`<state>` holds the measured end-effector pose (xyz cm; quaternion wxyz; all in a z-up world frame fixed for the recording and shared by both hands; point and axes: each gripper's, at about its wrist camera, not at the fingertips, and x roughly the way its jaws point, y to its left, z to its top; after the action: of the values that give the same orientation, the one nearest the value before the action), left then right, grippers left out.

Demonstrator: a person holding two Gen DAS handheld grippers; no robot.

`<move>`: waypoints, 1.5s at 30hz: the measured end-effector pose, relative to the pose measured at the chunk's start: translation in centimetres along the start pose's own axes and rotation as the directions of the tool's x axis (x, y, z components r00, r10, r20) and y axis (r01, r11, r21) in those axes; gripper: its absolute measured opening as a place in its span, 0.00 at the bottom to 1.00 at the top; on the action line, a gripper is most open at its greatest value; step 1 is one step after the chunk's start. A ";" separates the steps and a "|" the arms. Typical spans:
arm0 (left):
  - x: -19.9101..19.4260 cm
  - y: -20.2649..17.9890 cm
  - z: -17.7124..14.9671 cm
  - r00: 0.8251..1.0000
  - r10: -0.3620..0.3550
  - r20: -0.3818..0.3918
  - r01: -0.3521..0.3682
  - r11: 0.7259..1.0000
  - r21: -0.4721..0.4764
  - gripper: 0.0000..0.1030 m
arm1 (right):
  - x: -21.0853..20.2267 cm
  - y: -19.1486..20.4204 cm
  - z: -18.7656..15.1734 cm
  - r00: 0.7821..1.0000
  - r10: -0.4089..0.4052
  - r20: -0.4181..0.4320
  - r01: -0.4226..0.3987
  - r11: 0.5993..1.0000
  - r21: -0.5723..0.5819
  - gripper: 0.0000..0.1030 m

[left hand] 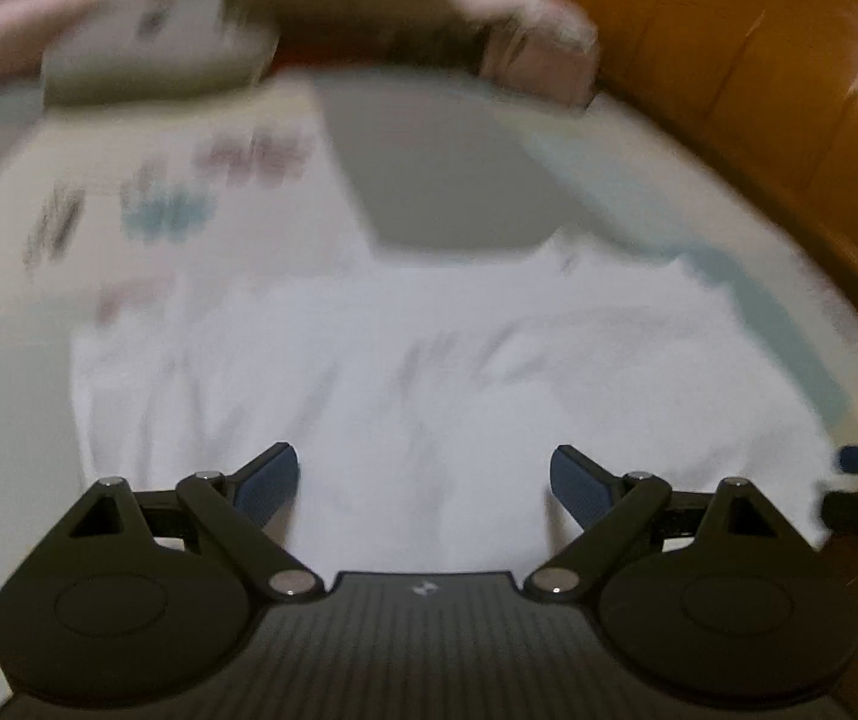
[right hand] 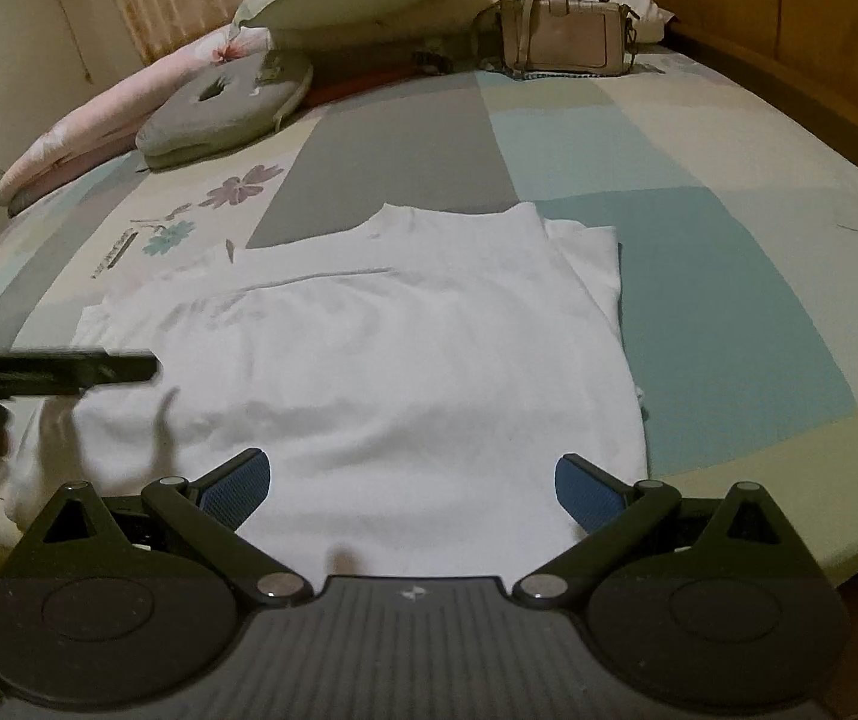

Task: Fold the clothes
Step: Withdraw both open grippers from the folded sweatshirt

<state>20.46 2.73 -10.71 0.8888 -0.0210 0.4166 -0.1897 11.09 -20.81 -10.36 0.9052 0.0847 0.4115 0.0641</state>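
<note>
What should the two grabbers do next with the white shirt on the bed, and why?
Probably lower the right gripper to pinch the near hem of the white shirt. Both grippers' jaws are open and hold nothing. The shirt lies flat on the bed with its right side apparently already folded in, so the hem seems ready to fold up. The left gripper is blurred, so its grab looks less sure.

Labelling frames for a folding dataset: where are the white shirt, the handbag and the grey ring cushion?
white shirt (right hand: 405,360), right wrist view, middle of its body.
handbag (right hand: 567,36), right wrist view, front panel.
grey ring cushion (right hand: 231,108), right wrist view, top face.
</note>
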 end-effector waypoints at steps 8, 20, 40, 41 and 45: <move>-1.8 0.3 0.0 1.000 0.022 0.021 -0.022 0.999 0.024 0.92 | 1.4 0.2 1.8 1.000 -0.005 0.017 0.005 1.000 -0.018 1.00; -0.9 1.5 -0.5 0.999 0.029 -0.015 -0.029 1.000 0.004 0.92 | 6.5 2.3 6.0 0.999 0.003 0.045 0.001 0.997 -0.083 1.00; -5.4 2.3 -0.5 0.995 0.053 0.079 -0.050 0.998 -0.044 0.94 | 8.8 2.9 3.9 0.999 -0.029 -0.017 0.026 0.986 -0.164 1.00; -5.9 2.8 -0.6 0.994 0.065 0.089 -0.061 0.997 -0.047 0.94 | 8.6 2.9 4.0 1.000 -0.022 -0.021 0.018 0.988 -0.154 1.00; -7.2 5.2 -1.7 0.992 0.071 0.101 -0.060 0.992 -0.110 0.94 | 6.6 2.7 4.4 0.995 0.104 -0.011 -0.104 0.994 -0.027 1.00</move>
<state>16.73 10.33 -7.58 0.9129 -0.0647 0.3793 -0.1363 18.60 -17.43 -11.84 0.8998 0.0933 0.4098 0.1170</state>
